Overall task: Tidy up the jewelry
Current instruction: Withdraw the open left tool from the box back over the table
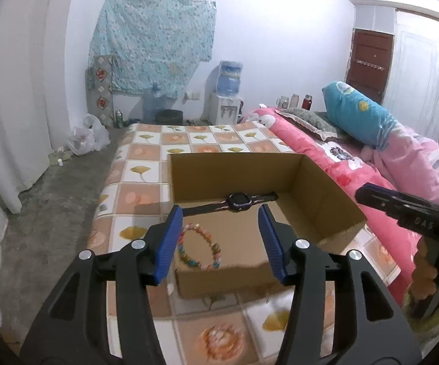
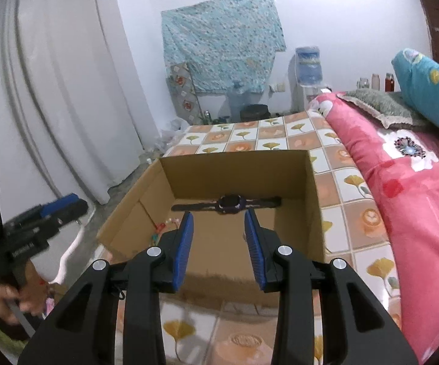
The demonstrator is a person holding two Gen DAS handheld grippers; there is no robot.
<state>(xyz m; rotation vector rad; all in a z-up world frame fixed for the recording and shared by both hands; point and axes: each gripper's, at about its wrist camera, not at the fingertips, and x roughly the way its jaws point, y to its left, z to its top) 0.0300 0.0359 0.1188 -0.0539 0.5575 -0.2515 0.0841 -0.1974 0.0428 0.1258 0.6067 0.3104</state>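
Inside the cardboard box (image 1: 319, 194), a black wristwatch (image 1: 237, 199) lay crosswise along the far wall, with a beaded bracelet (image 1: 198, 248) nearer. The left gripper (image 1: 219, 240) and right gripper (image 2: 219, 243) hovered apart-fingered, empty, the left nearer the bracelet.

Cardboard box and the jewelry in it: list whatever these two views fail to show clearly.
- Bead bracelet: right wrist view, mostly hidden behind the right gripper's finger.
- Watch strap, left end: left wrist view, covered by the left gripper's fingertip.
- Cardboard box front wall: both views, partly blocked by fingers.
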